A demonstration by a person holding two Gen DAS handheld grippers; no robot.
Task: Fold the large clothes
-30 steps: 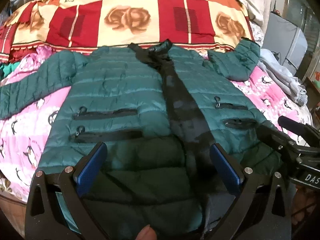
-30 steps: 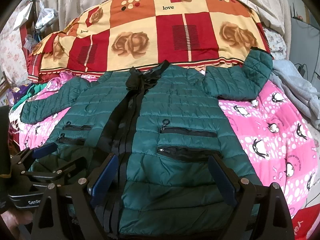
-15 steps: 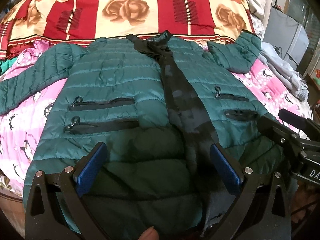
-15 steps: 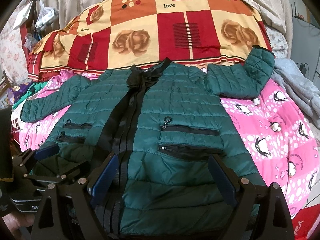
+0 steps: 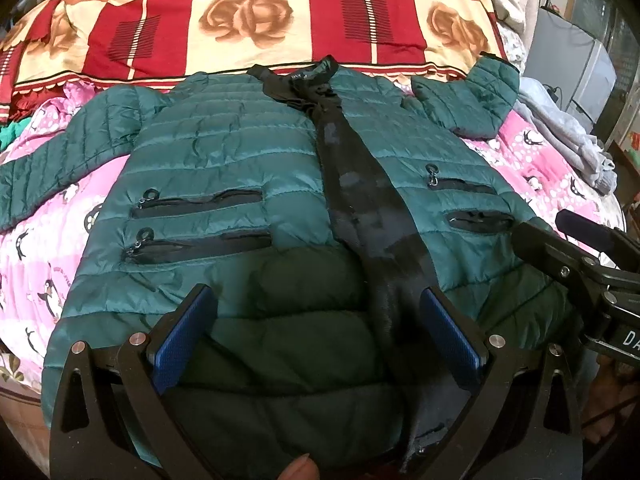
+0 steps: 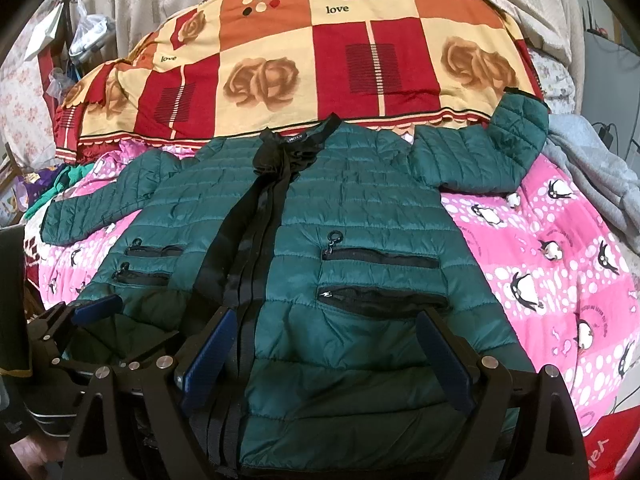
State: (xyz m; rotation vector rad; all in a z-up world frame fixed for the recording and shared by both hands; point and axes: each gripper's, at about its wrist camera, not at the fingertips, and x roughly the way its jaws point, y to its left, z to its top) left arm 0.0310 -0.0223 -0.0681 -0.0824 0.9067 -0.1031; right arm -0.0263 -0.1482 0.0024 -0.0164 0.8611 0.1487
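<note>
The green puffy jacket (image 6: 352,240) lies flat on its back on the pink penguin sheet (image 6: 560,264). Its long way runs from the collar, far away by the red and yellow rose blanket (image 6: 304,72), down to the hem, close to the cameras. One sleeve points out to each side. The jacket is shiny and soft, with sewn lines across it, a black zip strip down the middle and four black zip pockets. A grey cloth (image 5: 568,136) is bunched up beside the sleeve on the right.

The left gripper (image 5: 316,344) tilts down over the hem of the jacket. Its blue pads are wide apart and hold nothing. The right gripper (image 6: 324,356) tilts down over the hem too, jaws wide apart, holding nothing
</note>
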